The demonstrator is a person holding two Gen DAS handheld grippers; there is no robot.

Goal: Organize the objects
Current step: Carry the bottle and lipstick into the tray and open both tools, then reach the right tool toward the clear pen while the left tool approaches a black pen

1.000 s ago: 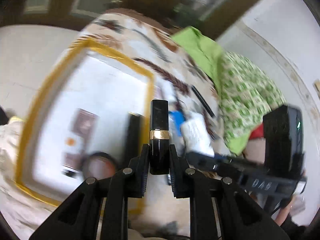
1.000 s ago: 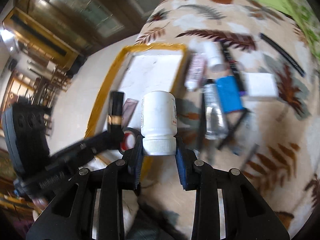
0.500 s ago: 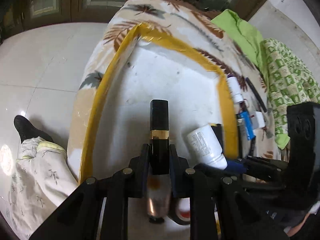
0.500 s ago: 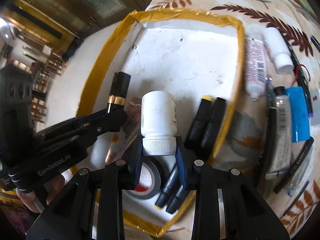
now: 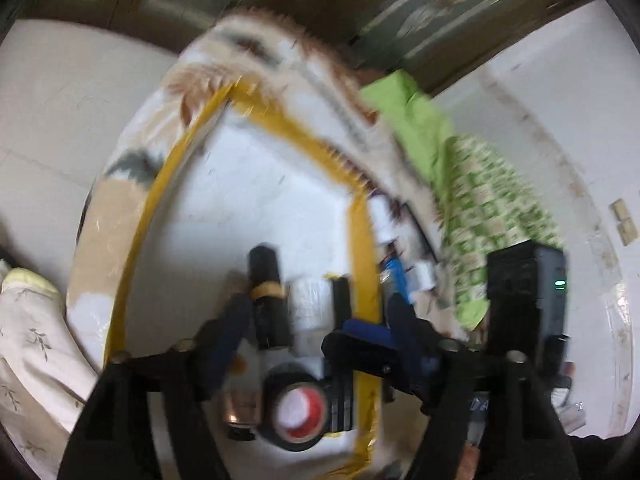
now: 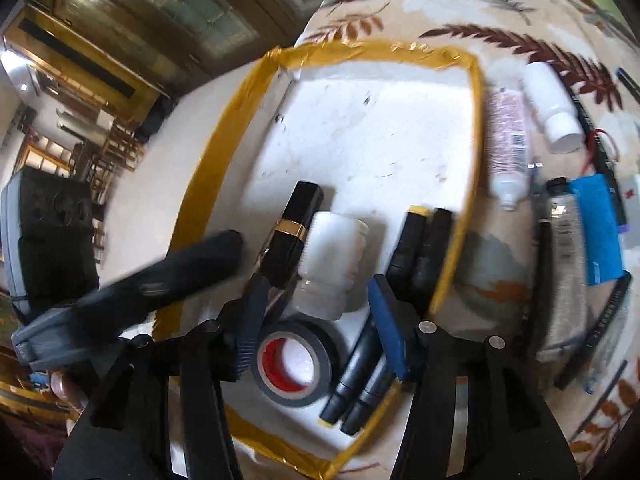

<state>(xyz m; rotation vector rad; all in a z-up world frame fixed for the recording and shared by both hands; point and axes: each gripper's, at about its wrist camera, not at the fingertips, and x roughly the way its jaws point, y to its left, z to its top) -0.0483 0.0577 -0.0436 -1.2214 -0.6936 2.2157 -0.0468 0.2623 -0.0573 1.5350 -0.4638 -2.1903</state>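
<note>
Blurring heavily from motion, the left wrist view gives only soft outlines, and the far edge of the yellow-taped tray (image 5: 360,240) smears into the leaf-patterned cloth (image 5: 280,64). The left gripper (image 5: 320,320) stands released, its jaws having just been opening; the black lipstick tube (image 5: 269,304) with a gold band lies between them, nearer the left finger, with clear space on its other side. The white pill bottle (image 5: 310,304) lies just beside the tube, also blurred, its label unreadable. Below these, a roll of black tape (image 5: 298,412) with a red core is partly covered by the right gripper's finger crossing the view.

In the right wrist view the right gripper (image 6: 316,316) is likewise released, jaws having just been opening; the white pill bottle (image 6: 332,264) lies on its side on the tray floor between the blue pads (image 6: 386,328), touching neither so far as can be seen. The black lipstick tube (image 6: 292,236) lies against the bottle's left side. The left gripper (image 6: 216,256) enters from the left as a blurred dark bar; fingertips of a hand (image 6: 64,388) show beneath it, the rest cut off. The black tape roll (image 6: 296,364) sits just below the bottle. Two black markers (image 6: 420,248) lie beside the tray's (image 6: 208,168) right rim, and two more (image 6: 356,388) are partly hidden by the right finger. Both grippers point steeply down into the tray. Outside it, tubes, a second white bottle (image 6: 552,104) and a blue pack (image 6: 600,224) lie on the cloth (image 6: 480,12).
</note>
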